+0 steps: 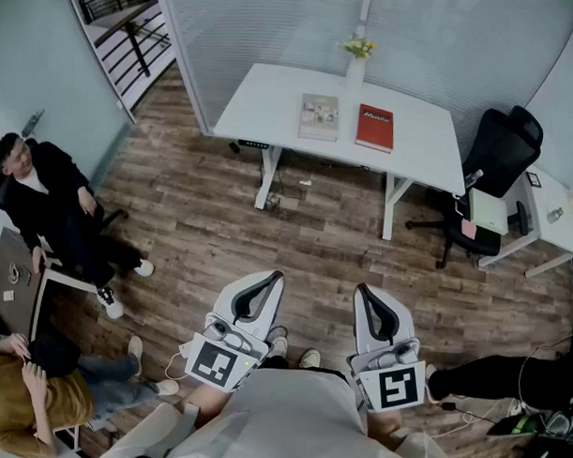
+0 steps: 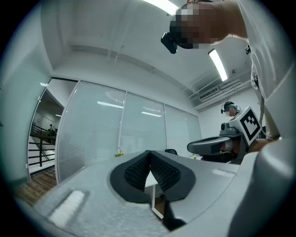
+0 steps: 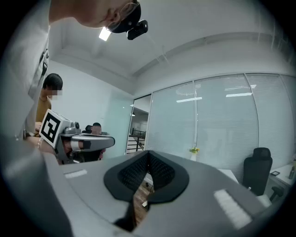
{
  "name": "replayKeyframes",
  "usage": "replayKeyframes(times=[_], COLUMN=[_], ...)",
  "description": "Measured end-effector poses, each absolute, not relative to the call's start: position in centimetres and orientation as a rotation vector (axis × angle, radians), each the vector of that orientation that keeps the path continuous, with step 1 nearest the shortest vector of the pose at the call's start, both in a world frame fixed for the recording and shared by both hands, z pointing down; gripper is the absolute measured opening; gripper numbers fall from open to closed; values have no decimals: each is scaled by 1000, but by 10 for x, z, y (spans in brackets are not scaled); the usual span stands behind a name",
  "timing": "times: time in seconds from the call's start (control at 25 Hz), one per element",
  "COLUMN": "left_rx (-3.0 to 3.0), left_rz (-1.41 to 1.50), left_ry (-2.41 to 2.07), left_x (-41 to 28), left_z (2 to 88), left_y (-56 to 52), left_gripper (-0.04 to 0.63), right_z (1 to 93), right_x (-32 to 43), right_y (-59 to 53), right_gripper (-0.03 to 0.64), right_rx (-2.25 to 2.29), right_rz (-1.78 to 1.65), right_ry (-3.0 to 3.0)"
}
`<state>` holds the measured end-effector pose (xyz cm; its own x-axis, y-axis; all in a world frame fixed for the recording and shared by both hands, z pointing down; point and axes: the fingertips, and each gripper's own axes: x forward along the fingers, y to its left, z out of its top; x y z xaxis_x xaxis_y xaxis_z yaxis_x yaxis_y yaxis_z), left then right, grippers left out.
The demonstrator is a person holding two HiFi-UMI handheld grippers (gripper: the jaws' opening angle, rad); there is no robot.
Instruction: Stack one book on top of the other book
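At upper centre, beyond the wood floor (image 1: 305, 238), I am seeing the white desk (image 1: 263, 105) bearing a grey book (image 1: 319, 116) beside a red book (image 1: 374, 127); I am holding the left hand-held gripper (image 1: 275, 276) and right hand-held gripper (image 1: 361, 290) pressed together.

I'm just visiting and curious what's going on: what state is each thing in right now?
Left gripper: shut, empty.
Right gripper: shut, empty.
Red book: closed, flat on the table, unstacked.
Pale book: closed, flat, beside the red one, not touching.
Vase: upright, holding flowers.
Chair: unoccupied.
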<state>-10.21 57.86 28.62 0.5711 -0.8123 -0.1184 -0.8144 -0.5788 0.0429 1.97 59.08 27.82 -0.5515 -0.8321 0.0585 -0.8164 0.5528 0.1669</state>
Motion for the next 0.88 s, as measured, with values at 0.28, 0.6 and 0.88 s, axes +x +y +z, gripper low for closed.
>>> replayKeyframes(times=[0.28, 0.6, 0.88], left_rx=[-2775, -2803, -2809], left_rz=[209, 211, 205], left_ry=[1430, 1410, 1409], left_x=[-135, -164, -172], left_z=[289, 301, 305], left_y=[571, 566, 547], left_gripper=[-3, -2, -2], right_z=[279, 289, 294], right_x=[-5, -39, -46], right_y=[581, 576, 558], right_gripper=[5, 5, 5], right_rx=[1471, 1482, 1485], right_rz=[-167, -164, -151], right_ry=[-2647, -2626, -2626])
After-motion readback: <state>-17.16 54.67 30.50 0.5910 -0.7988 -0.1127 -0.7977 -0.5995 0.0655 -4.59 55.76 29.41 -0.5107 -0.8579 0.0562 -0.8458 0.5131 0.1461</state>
